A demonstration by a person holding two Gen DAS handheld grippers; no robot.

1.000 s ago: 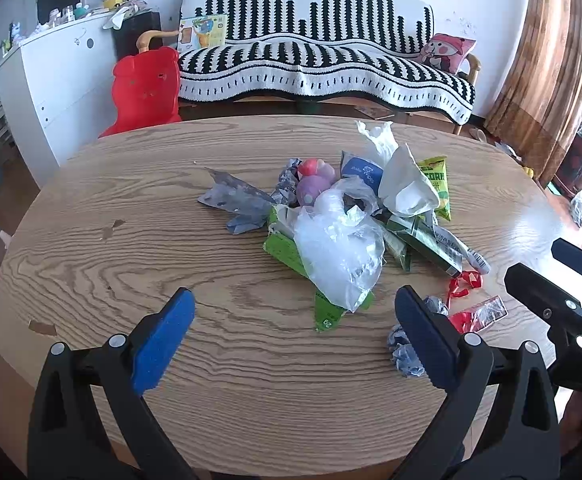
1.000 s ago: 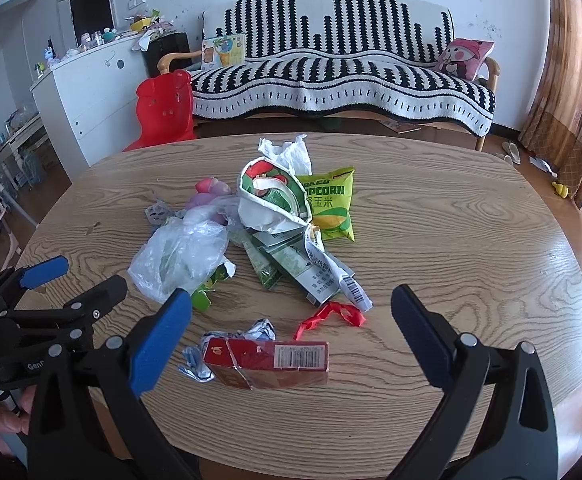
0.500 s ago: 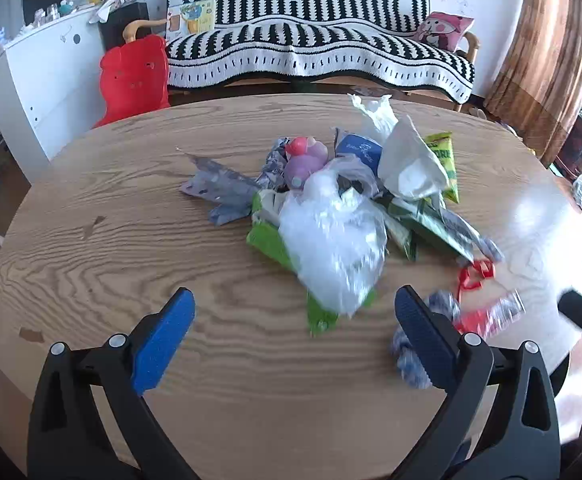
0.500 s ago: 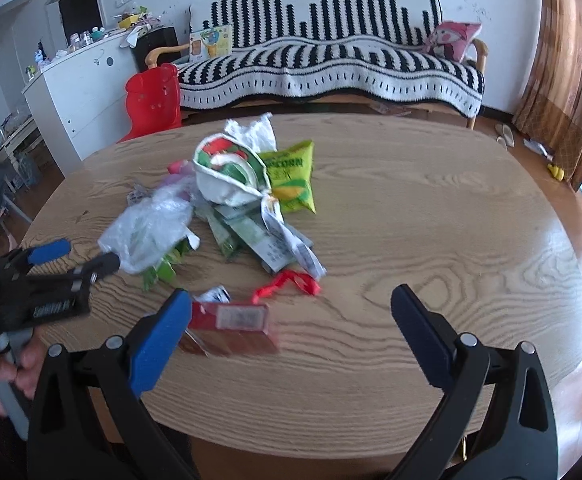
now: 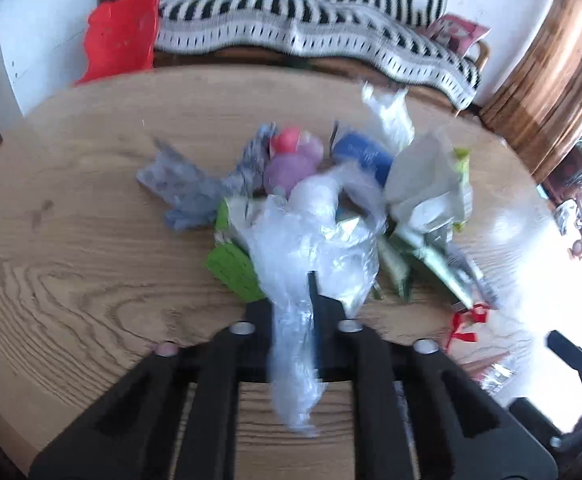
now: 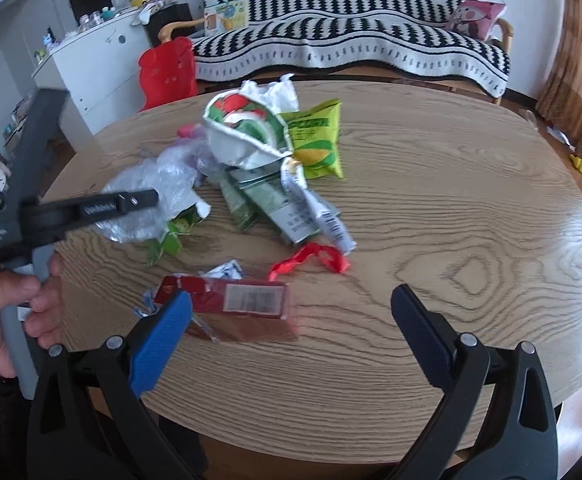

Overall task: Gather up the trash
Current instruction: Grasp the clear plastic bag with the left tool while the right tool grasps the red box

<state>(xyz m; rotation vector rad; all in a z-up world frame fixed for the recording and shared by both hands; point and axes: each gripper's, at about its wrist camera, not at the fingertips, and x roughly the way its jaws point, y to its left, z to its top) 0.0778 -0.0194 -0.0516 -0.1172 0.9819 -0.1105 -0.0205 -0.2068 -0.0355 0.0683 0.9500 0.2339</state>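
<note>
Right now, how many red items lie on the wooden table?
2: a red ribbon scrap by the pile's near edge, and a flat red carton just in front of it. Others may hide under wrappers.

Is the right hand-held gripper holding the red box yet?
No, the right hand-held gripper stands wide open above the red box, with neither pad pressing on it.

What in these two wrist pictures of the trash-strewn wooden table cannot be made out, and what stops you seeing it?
- Left wrist view: motion blur smears the print on the blue wrapper.
- Left wrist view: the clear crumpled plastic bag, pinched in the left gripper, covers the green packet beneath.
- Right wrist view: the red flat box is blurred, so its label is unreadable; the right gripper finger hides one corner.
</note>
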